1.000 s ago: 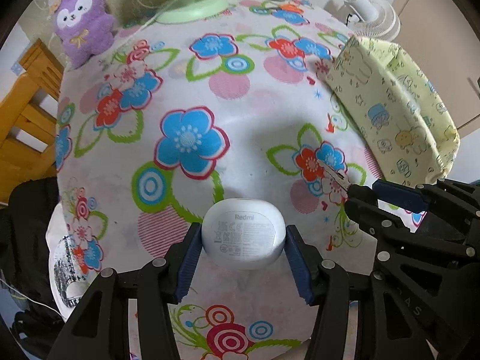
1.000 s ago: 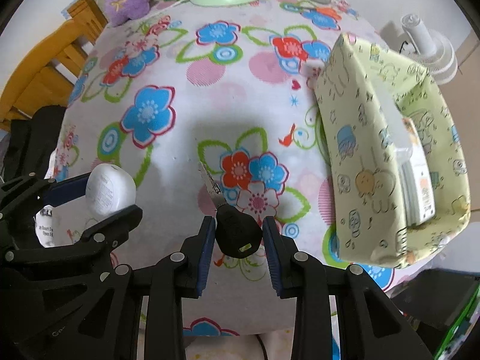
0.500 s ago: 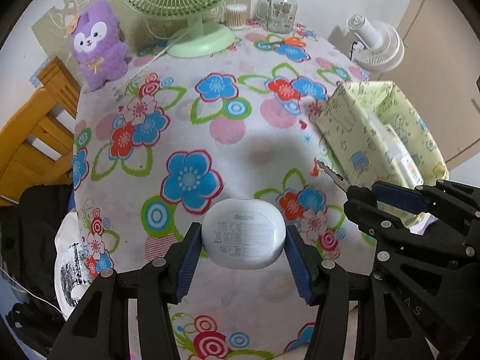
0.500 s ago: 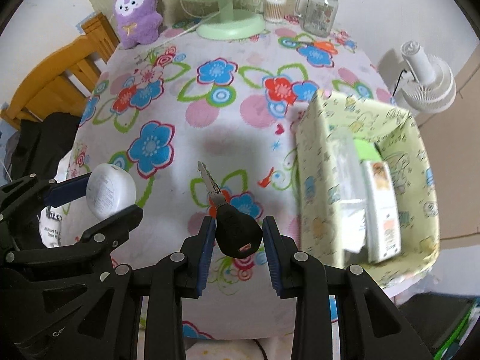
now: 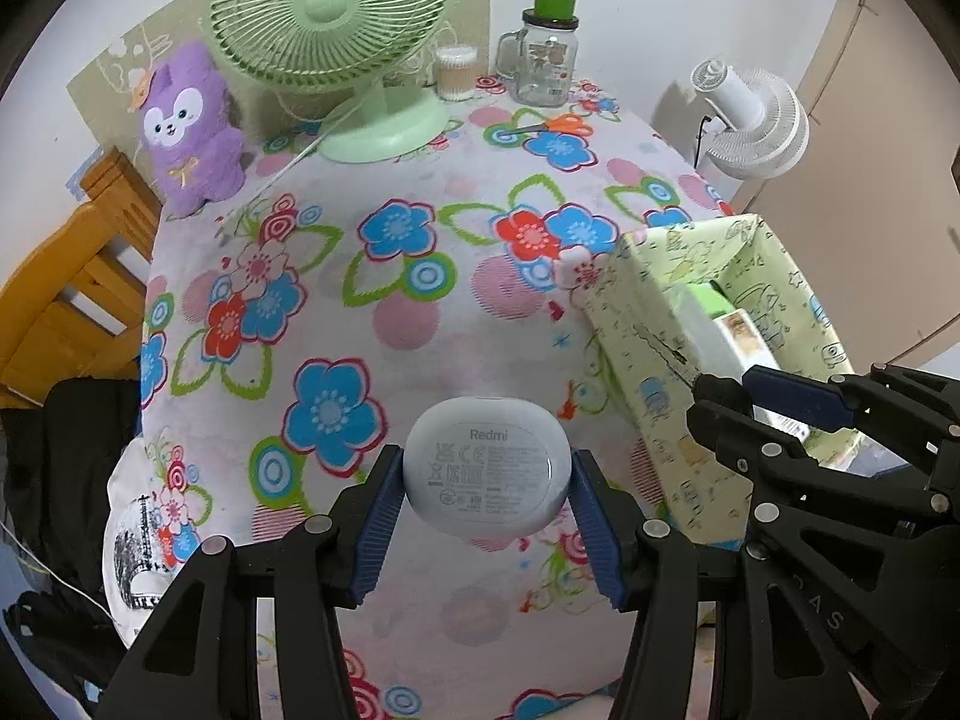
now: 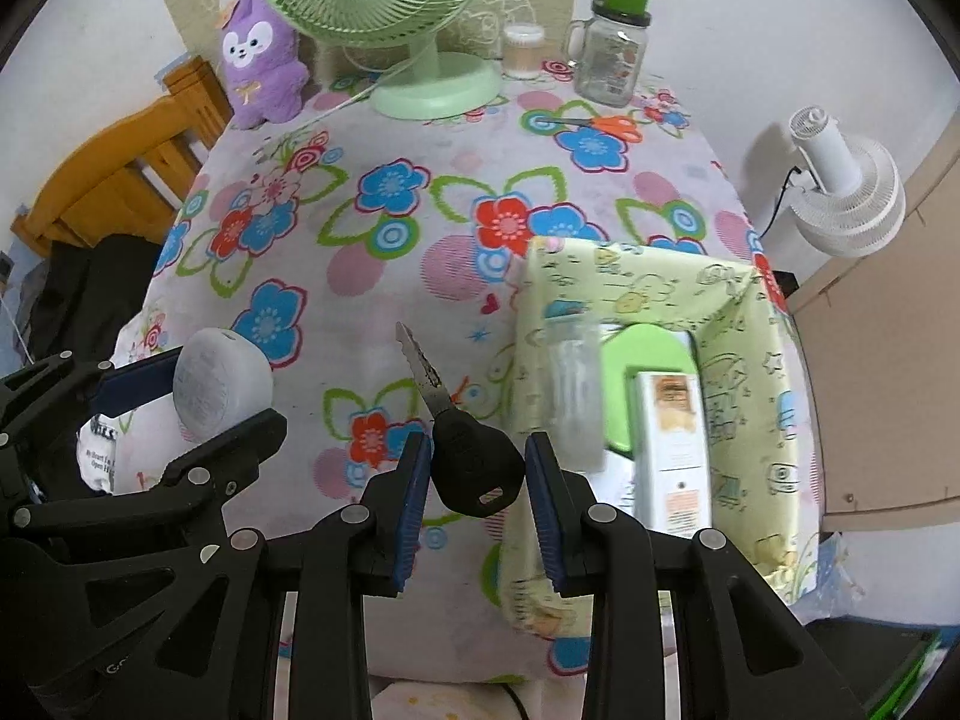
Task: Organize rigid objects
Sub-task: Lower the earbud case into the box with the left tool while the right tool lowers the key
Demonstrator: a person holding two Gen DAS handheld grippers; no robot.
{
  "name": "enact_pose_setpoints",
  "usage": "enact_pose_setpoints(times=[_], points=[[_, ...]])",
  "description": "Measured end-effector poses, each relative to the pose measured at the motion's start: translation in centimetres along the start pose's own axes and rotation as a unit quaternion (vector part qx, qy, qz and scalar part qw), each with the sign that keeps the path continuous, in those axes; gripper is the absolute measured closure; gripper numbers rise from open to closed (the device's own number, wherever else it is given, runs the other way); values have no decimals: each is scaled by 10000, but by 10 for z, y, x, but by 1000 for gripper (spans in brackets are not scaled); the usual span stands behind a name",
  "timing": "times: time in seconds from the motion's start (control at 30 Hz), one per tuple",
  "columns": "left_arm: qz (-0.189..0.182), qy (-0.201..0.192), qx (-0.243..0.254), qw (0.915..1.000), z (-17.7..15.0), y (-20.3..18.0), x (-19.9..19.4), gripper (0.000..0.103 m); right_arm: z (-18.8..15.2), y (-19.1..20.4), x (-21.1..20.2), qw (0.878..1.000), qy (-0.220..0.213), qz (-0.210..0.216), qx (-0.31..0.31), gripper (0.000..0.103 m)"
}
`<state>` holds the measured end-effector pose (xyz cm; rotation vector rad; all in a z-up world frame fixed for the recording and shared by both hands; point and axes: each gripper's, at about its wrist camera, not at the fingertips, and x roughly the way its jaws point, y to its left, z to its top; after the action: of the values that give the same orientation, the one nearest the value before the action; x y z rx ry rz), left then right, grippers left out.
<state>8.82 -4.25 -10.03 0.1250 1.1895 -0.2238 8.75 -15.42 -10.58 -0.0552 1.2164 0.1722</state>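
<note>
Left gripper (image 5: 485, 519) and right gripper (image 6: 479, 498), low in each frame: black plastic linkage arms, silver screw heads, ribbed blue pads (image 5: 377, 519), faint embossed lettering.

A lived-in home room is showing here: a flower-print cloth (image 5: 420, 312) is covering the counter, a purple plush toy (image 5: 189, 126) is sitting beside a green desk fan (image 5: 336, 18), a glass mug jar (image 5: 543, 60) is standing behind, and a wooden chair (image 5: 66, 300) is waiting alongside.
</note>
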Motion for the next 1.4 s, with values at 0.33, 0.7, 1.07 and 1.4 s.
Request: enact_pose_setpoints(times=[0.33,0.7,1.07,1.4], points=[[-69,69,196,9998,13,-41,13,46,-7,-44,4,9995,115,-12,297,68],[-131,228,311,9992,18,-70,31,46,-16,-78,19,9978,460,112,454,67],[-53,200,207,9996,22,-89,30,46,-14,-111,23,9970,573,268,441,46],[-15,107,229,9997,33,-119,28,46,-7,-144,10,9988,282,204,353,45]])
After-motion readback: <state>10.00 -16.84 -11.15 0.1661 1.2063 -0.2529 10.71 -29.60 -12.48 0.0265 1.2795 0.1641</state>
